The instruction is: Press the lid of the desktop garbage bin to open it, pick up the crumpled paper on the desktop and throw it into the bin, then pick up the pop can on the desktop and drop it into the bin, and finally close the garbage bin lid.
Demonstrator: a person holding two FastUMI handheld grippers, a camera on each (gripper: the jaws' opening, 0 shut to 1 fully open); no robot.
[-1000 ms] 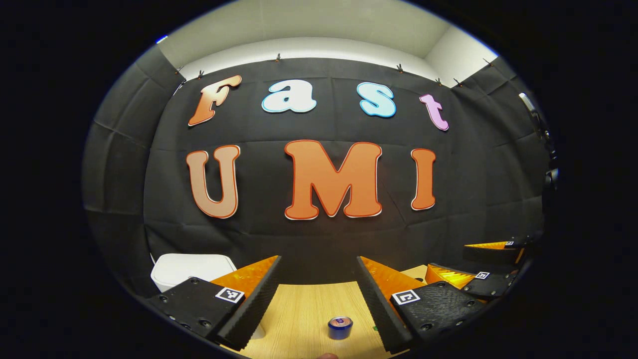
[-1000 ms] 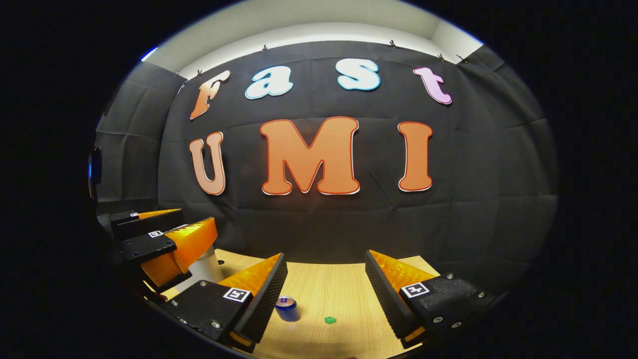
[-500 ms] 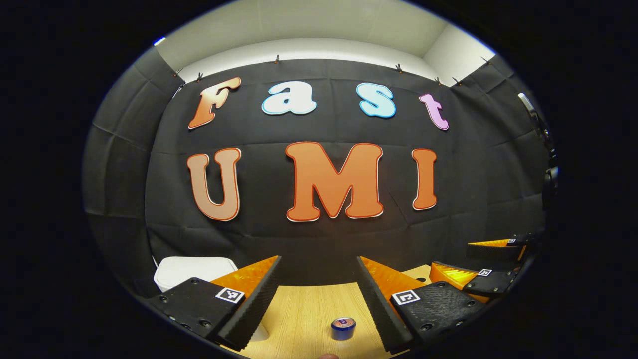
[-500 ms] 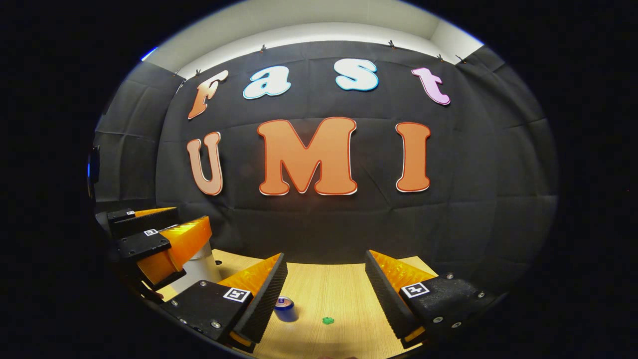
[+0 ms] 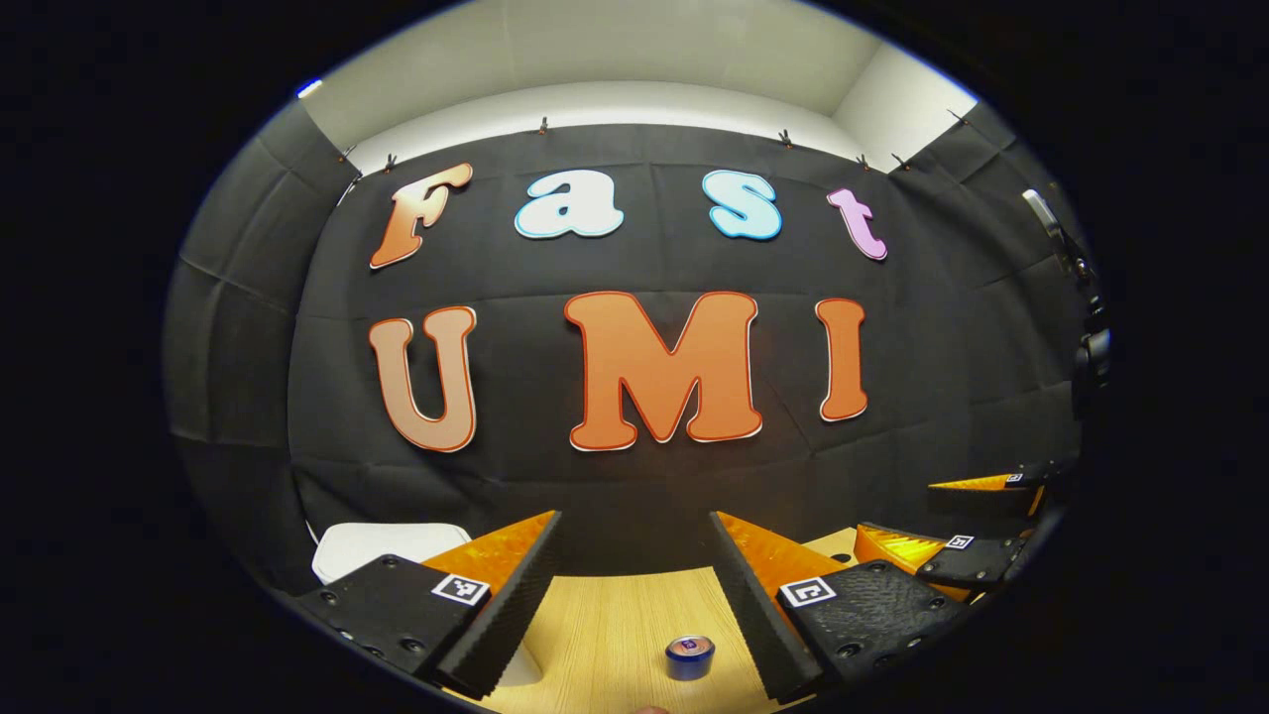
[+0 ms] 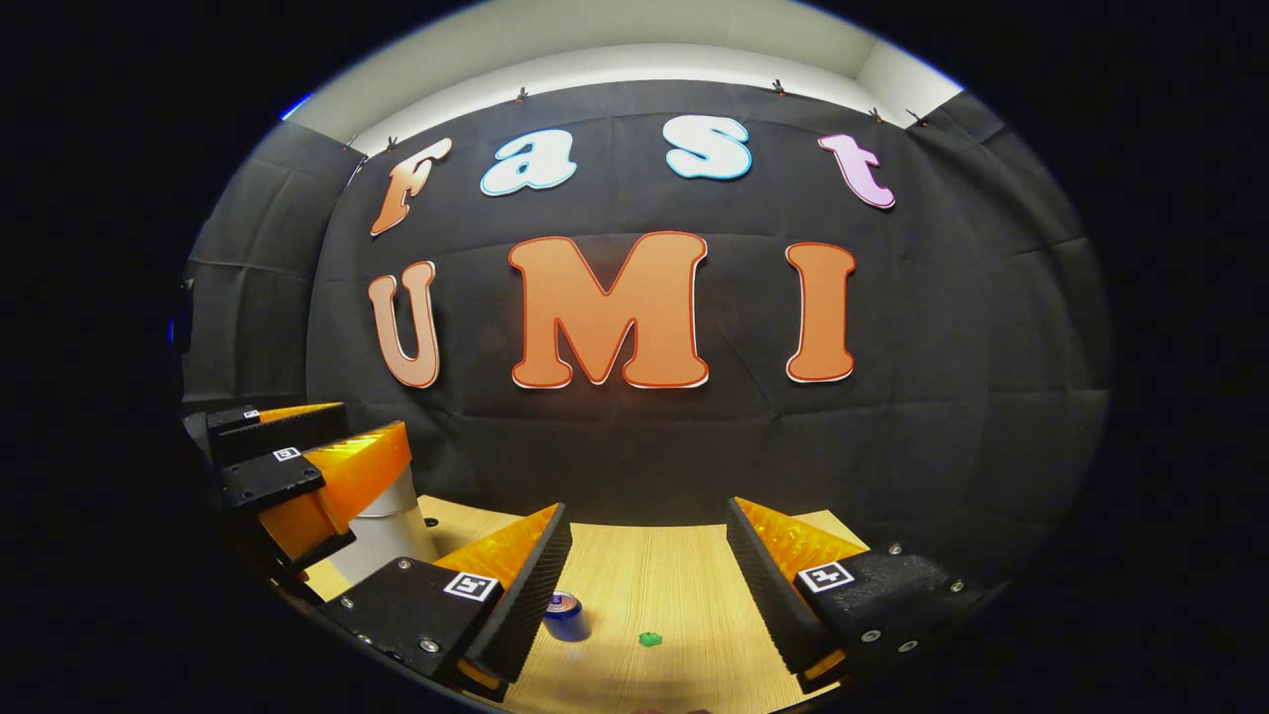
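White, smooth plastic is seen at the lower left of the left gripper view: the garbage bin (image 5: 372, 547), rounded at its corners, is partly hidden behind a finger of the left claw (image 5: 634, 595). Its lid appears to lie flat, so it is judged shut, though this cannot be told for certain. The left claw is held spread, with nothing between its ribbed, wedge-shaped fingers. Between them, at the bottom centre, the pop can (image 5: 689, 656) is found standing upright on the pale wood-grain worktop (image 5: 615, 635), its round metal top facing up. At the lower right of the same view the right claw (image 5: 977, 526) is seen farther off.

In the right gripper view, the left claw (image 6: 297, 466) is seen at the lower left, in front of the bin's white wall (image 6: 382, 535). The right claw (image 6: 649, 585) is likewise held spread and empty. The can (image 6: 566, 615) stands just beside its left finger, and a small green scrap (image 6: 650, 639) lies near it on the worktop.

No crumpled paper can be made out. The can is not yet binned, so most of the task is judged to remain.
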